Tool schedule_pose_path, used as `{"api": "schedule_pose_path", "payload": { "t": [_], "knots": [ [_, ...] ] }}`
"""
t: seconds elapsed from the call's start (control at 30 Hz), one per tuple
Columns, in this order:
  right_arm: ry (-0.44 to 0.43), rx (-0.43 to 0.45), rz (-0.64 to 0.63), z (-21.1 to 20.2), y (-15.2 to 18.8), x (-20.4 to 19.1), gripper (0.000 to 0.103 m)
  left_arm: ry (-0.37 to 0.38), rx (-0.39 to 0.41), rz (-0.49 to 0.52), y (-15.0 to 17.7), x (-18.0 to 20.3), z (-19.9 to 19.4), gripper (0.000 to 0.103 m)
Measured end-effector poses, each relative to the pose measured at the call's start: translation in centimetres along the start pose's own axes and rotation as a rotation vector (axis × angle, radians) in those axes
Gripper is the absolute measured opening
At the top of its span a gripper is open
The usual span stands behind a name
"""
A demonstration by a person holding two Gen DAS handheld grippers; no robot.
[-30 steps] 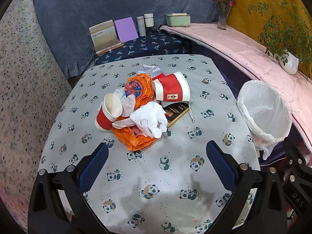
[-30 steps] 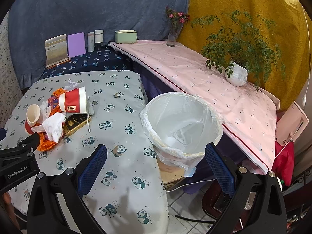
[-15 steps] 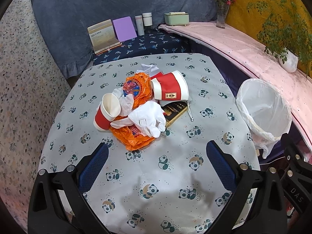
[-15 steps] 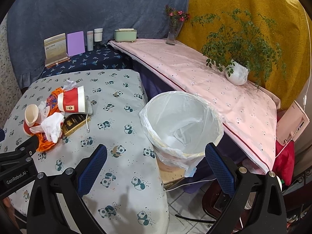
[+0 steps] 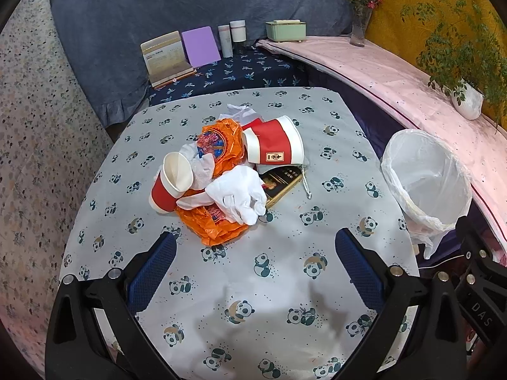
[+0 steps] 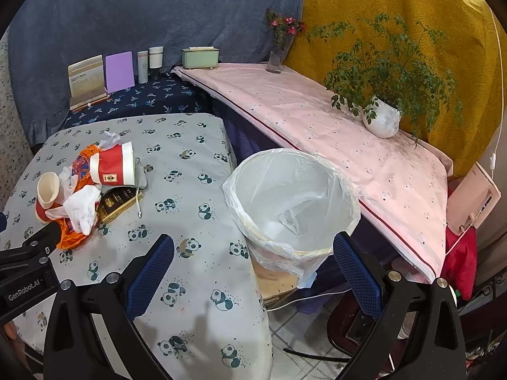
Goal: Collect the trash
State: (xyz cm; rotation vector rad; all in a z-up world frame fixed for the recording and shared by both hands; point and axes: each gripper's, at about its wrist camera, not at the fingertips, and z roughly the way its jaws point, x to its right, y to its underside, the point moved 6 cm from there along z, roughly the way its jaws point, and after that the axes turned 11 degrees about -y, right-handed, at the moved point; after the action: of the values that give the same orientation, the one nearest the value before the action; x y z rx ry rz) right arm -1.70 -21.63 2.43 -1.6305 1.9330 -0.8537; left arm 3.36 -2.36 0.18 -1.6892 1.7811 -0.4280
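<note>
Trash pile (image 5: 228, 174) on table, left gripper (image 5: 255, 272) jaws spread, empty

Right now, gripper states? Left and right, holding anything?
Left gripper: jaws open, empty, above the table short of the trash pile.
Right gripper: jaws open, empty, near the bin.

home | panda tablecloth (image 5: 253, 272) | potted plant (image 6: 383, 95) | flower vase (image 6: 279, 50)
</note>
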Motion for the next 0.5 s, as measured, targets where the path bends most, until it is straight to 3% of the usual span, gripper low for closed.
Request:
{"api": "schedule_pose_path", "payload": {
  "t": [0.5],
  "knots": [
    [0.033, -0.003, -0.001, -0.64, 0.04, 0.33, 0.096, 0.027, 0.012, 0.006, 0.03, 0.39, -0.31, 0.096]
  ]
}}
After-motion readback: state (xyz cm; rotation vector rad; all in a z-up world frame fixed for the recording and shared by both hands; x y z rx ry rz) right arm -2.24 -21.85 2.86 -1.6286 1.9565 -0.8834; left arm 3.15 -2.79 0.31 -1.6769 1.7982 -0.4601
